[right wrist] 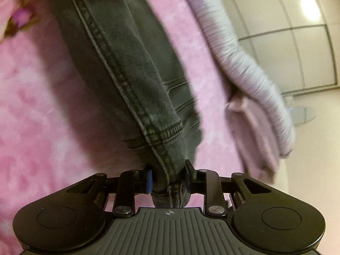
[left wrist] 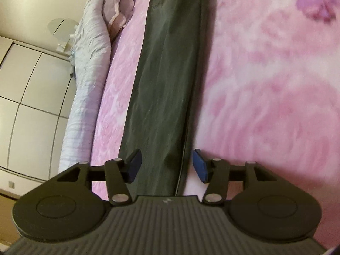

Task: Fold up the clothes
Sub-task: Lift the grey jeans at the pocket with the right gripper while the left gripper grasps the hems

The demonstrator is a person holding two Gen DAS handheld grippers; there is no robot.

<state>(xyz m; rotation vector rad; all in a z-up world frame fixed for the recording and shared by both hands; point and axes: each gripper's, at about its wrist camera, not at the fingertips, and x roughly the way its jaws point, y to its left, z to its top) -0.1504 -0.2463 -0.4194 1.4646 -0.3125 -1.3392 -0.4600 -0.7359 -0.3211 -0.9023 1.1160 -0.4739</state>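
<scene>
Jeans (right wrist: 131, 80), dark grey-black denim with pale double-stitched seams and a stitched hem, stretched long and narrow across the pink bed (left wrist: 265, 74). No brand, label or readable writing anywhere on the denim; only a small faint mark on the ribbed body of the left gripper (left wrist: 166, 165) and a small crosshair mark on the body of the right gripper (right wrist: 167, 180).

Nearest, in the right wrist view: right gripper clamped on a bunched hem end of the jeans, denim pinched between the blue pads (right wrist: 149, 180) and spilling back toward the camera. Fabric lifted at the grip, then falling away in a twisted band, one seam running along its length, a second hemmed layer showing beneath.

In the left wrist view: left gripper spread wide, blue pads (left wrist: 199, 165) apart on either side of the denim strip, gripping nothing; strip passing between and beneath the fingers, flat and smooth, edge seam along its right side, reaching toward the far end of the bed.

Beyond the jeans, near the bed's edge: a crumpled lilac-grey blanket (left wrist: 89, 68) heaped along the side, a pale pink pillow (left wrist: 120, 6) just beside it at the far end. Purple flower print (left wrist: 314, 6) on the bedcover at the far corner. Past the bed, white wardrobe doors (left wrist: 31, 80) with dark seams, and a bright lamp reflection (right wrist: 310, 6) on those panels. Much of both views motion-blurred.
</scene>
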